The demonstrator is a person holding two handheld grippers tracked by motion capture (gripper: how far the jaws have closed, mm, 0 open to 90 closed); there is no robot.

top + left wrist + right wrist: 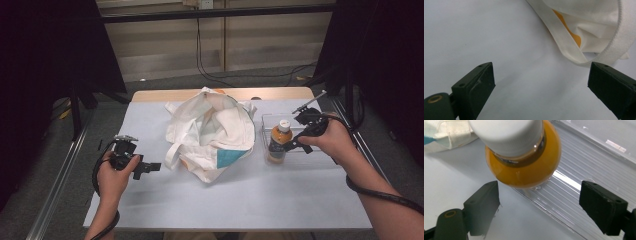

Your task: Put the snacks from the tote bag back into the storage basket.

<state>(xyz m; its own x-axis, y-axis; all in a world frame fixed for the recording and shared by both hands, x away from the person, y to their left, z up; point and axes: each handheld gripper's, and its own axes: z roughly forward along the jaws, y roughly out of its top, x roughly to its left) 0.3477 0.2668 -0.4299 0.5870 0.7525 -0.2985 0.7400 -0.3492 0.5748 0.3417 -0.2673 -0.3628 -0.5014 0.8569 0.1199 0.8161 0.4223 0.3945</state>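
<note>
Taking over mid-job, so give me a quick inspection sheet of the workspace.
Surface: white table, bare at the front.
Job's things: orange bottle with white cap, upright in clear tray; white tote bag crumpled mid-table.
Clutter: nothing seen.
Tools: right tool open, beside the bottle; left tool open, near the bag's strap.
Cables: black cable along the right forearm; wires on the floor behind.
Surroundings: dark curtains at both sides.

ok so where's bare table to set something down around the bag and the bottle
Widest free patch: the near strip of the table, in front of the white bag, between the two forearms. Also bare: the far-left corner, left of the bag beyond the left gripper. Crowded: the right side, where the bottle stands in the clear tray with the right gripper beside it.
</note>
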